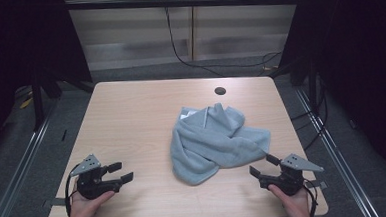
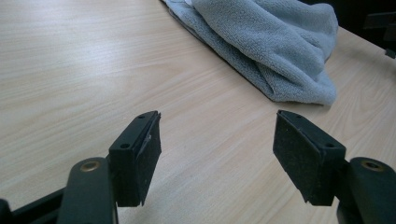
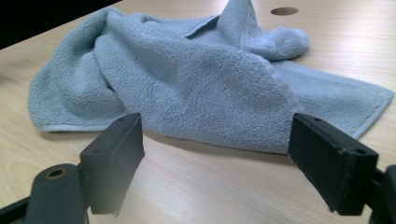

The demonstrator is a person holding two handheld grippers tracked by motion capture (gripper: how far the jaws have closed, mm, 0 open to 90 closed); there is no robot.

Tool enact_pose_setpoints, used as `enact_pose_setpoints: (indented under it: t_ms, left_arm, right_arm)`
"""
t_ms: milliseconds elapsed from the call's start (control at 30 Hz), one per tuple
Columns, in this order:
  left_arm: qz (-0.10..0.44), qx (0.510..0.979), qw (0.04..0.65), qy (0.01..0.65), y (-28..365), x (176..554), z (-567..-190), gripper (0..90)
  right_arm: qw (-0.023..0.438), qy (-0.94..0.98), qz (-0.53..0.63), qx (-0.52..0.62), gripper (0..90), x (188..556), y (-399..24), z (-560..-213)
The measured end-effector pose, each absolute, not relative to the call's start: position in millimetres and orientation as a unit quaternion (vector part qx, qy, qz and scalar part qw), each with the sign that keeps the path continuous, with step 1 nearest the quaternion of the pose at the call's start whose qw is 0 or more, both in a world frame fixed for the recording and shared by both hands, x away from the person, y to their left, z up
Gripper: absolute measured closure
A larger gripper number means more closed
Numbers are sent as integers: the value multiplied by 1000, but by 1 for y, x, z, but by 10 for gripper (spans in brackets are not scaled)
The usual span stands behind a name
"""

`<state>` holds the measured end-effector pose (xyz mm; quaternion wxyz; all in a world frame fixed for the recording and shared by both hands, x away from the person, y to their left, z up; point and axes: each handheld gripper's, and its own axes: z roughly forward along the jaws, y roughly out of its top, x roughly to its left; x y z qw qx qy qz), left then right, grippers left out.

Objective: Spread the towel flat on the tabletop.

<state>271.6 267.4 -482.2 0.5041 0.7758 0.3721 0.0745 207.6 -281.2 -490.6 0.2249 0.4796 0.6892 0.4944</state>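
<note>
A: Quick look. Grey towel lies crumpled mid-worktop, a bit right of centre, folded over itself w/ one flap sticking up at the back. Left tongs near the front-left edge, jaws spread wide, nothing in them, well apart from the cloth. Right tongs at front-right, also gaping, empty, just beside the towel's near-right corner.

B: So what bites us from here?

A: Main risk imo: grabbing a bunched fold instead of a single edge. In the right gripper view the towel has layers stacked, hem running under the top fold. Pinch there and you lift two plies, so it won't spread, just drags as a lump.

B: And the left side?

A: Left has furthest to go. In the left gripper view the towel sits far up-right, rounded roll facing the jaws. Come in too high and the pads skid over the terry loop; too low and they scrape the wood.

B: Anything else?

A: Pulling w/ one side first prob. slides the whole cloth toward the cable hole or the right edge. Can't tell where the hidden corners sit under the heap.
</note>
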Motion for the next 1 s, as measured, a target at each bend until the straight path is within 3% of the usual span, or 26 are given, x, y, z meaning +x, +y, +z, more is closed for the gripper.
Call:
enact_pose_setpoints:
  t_ms: [533,700,1000]
  left_arm:
    - [69,785,492,370,260,275,-485,320]
    - [74,788,495,359,259,270,-482,320]
    - [73,786,496,362,262,271,-483,319]
  right_arm:
    - [151,741,465,460,205,221,-267,-479]
    - [143,746,469,451,249,246,-259,-467]
    - [143,765,450,438,197,298,-248,-459]
